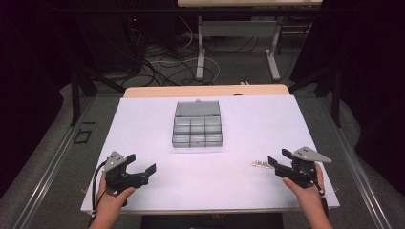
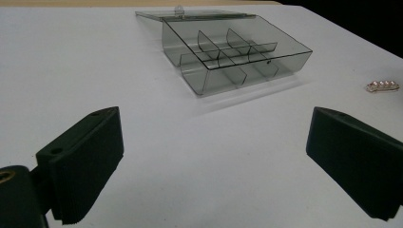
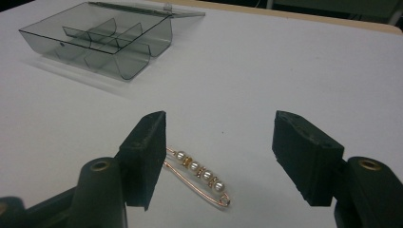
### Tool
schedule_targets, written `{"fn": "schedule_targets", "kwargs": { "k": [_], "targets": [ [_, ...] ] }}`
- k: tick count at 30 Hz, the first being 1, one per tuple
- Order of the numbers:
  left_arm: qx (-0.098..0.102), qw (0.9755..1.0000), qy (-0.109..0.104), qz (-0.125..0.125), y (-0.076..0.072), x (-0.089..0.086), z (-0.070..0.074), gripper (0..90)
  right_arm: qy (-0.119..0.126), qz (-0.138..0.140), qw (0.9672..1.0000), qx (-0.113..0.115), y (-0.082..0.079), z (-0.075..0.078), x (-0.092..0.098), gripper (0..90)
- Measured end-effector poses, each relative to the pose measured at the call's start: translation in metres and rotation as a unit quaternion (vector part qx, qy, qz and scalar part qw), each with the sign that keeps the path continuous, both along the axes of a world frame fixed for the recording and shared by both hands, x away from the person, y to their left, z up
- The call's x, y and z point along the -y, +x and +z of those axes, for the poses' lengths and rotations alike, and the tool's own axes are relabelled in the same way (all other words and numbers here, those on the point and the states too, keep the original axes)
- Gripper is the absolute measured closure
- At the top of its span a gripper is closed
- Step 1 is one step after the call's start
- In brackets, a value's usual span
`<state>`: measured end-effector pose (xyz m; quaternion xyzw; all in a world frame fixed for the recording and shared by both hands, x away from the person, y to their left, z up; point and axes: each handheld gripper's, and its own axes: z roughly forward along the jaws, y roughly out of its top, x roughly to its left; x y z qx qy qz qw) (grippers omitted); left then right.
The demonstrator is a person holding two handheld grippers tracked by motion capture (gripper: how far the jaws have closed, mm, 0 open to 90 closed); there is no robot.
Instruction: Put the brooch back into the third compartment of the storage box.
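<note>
Both grippers sat nearest the person: the left gripper (image 1: 142, 170) gaped wide over bare sheet, and the right gripper (image 3: 219, 159) stood partly open, gripping nothing, astride the pearl pin (image 3: 199, 175) lying flat on the white sheet (image 1: 239, 191). That pin appeared light, thin, stiff and likely slippery, best pinched across its beaded bar. Farther off, well apart, stood the open compartment box (image 1: 197, 130).

The pin (image 3: 199, 175) is glossy gold-coloured wire strung with shiny pearly beads. The box (image 1: 197, 130) is smooth, clear smoky plastic. The worktop (image 1: 248, 186) has a matt white cover.
</note>
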<state>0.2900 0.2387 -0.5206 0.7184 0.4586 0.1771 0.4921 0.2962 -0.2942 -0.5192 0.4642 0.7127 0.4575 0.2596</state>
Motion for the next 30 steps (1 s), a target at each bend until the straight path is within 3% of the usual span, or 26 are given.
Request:
{"fn": "schedule_targets", "kwargs": {
  "k": [4, 8, 13, 16, 21, 22, 26, 27, 28, 30],
  "targets": [
    [0.0, 1.0, 0.002, 0.002, -0.001, 0.0, 0.0, 5.7, -0.001, 0.008, 0.9999, -0.01, 0.002, 0.004, -0.003, 33.4],
    [-0.001, 1.0, 0.004, 0.003, -0.002, -0.001, 0.0, 6.1, -0.02, 0.015, 0.9997, -0.004, 0.005, 0.009, -0.006, 32.5],
    [0.0, 1.0, 0.001, 0.006, -0.004, -0.003, 0.0, 6.4, -0.032, 0.04, 0.9986, -0.016, 0.011, 0.016, -0.01, 32.6],
    [-0.001, 1.0, 0.004, 0.005, -0.003, -0.003, 0.0, 6.8, -0.06, 0.051, 0.9967, -0.02, 0.016, 0.023, -0.014, 35.8],
    [-0.003, 1.0, 0.007, 0.004, -0.003, -0.002, -0.001, 7.1, -0.09, 0.07, 0.9928, -0.037, 0.024, 0.03, -0.02, 36.7],
    [-0.003, 1.0, 0.007, 0.004, -0.003, -0.002, -0.001, 7.2, -0.101, 0.089, 0.99, -0.043, 0.029, 0.034, -0.024, 39.6],
    [-0.004, 1.0, 0.006, 0.005, -0.004, -0.003, -0.001, 7.5, -0.142, 0.112, 0.9823, -0.048, 0.035, 0.038, -0.031, 43.0],
    [-0.005, 1.0, 0.006, 0.005, -0.004, -0.003, -0.001, 7.5, -0.142, 0.112, 0.9823, -0.048, 0.035, 0.038, -0.031, 43.0],
    [-0.004, 1.0, 0.006, 0.005, -0.003, -0.003, -0.001, 7.7, -0.153, 0.124, 0.979, -0.052, 0.038, 0.039, -0.034, 44.4],
    [-0.005, 1.0, 0.005, 0.005, -0.003, -0.003, -0.002, 7.8, -0.159, 0.128, 0.9774, -0.055, 0.04, 0.039, -0.036, 44.9]
  ]
}}
